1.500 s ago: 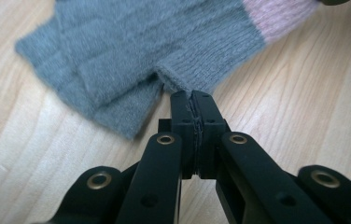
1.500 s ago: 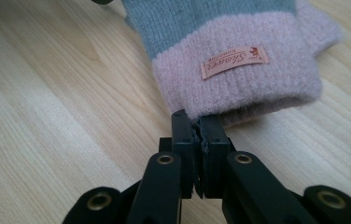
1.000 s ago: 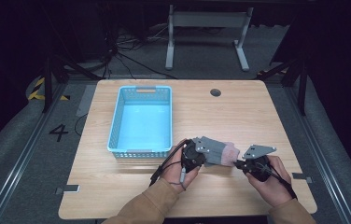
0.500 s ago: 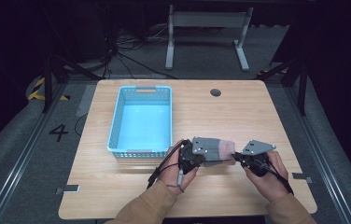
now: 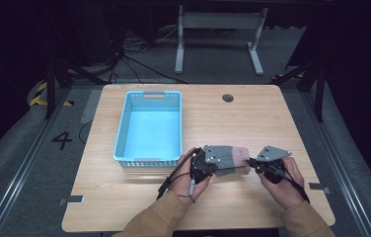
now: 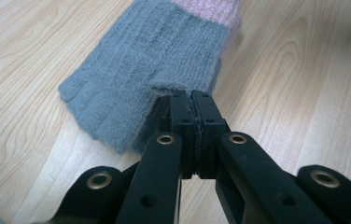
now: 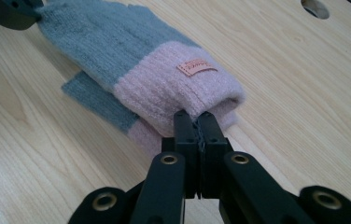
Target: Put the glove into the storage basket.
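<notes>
A soft knit glove [image 5: 229, 159] lies on the wooden counter [image 5: 252, 118], in the lower middle of the high view. One end of the glove is grey and the other end is pink. The pink end has a small tag [image 7: 197, 67] sewn on it.

The left tool [image 5: 212, 167] comes in from the lower left of the glove. Its two black jaws are pressed together on the grey end, and a bit of grey cloth is pinched between them. In the left gripper view the glove [image 6: 150, 70] stretches up and away from the left tool [image 6: 193, 103] toward the top of the frame.

The right tool [image 5: 253, 164] is at the pink end. Its jaws are also squeezed together, with the pink edge caught between them. In the right gripper view the glove [image 7: 136, 65] runs from the right tool [image 7: 197, 122] up to the upper left of the frame.

A light blue basket [image 5: 124, 129] sits on the counter to the upper left of the glove, near it but not touching. A small round hole [image 5: 228, 98] is in the counter near the far edge.
</notes>
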The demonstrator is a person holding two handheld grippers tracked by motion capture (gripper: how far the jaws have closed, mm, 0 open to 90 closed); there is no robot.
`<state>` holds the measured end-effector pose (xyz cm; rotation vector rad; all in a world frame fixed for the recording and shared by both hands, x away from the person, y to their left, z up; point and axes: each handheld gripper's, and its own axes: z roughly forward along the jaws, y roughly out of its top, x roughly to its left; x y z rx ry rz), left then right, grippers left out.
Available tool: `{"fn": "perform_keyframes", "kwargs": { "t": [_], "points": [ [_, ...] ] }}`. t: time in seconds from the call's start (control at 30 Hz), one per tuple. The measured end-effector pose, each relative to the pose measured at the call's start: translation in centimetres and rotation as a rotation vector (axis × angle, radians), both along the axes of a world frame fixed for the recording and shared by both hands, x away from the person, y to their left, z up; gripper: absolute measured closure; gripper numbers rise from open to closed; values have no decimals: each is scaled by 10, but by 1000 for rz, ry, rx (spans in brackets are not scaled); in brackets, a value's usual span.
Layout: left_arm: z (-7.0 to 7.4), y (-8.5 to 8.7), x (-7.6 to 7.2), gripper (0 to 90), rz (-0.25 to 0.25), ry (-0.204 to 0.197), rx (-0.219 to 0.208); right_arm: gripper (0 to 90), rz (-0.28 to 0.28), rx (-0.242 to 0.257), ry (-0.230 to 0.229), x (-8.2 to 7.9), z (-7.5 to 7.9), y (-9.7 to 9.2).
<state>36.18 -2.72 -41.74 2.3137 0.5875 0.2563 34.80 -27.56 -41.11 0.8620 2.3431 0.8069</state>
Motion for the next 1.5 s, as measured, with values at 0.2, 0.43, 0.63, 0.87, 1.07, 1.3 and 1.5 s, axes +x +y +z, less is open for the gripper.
{"fn": "perform_keyframes", "kwargs": {
  "t": [0.2, 0.43, 0.63, 0.87, 1.07, 1.3, 1.5],
  "points": [
    [-4, -6, 1, 889, -12, 8, 11, 894, -10, -9, -5, 1, -3, -5],
    [-13, -8, 5, 887, -16, 48, 26, 885, -12, -7, 41, 4, -10, -7],
    [-21, -10, 8, 839, -30, 85, 43, 794, -11, -17, 78, 3, -11, -10],
    [-17, -2, 7, 710, -42, 130, 29, 754, -23, 19, 83, 1, -6, -20],
    [-3, 17, 6, 634, -3, 124, -7, 713, -22, 53, 79, 0, 0, -23],
    [4, 29, 5, 615, 14, 124, -18, 651, -14, 128, 68, 0, 6, -34],
    [10, 32, 1, 589, -2, 136, -7, 624, -22, 165, 80, 0, 6, -39]
  ]
}}
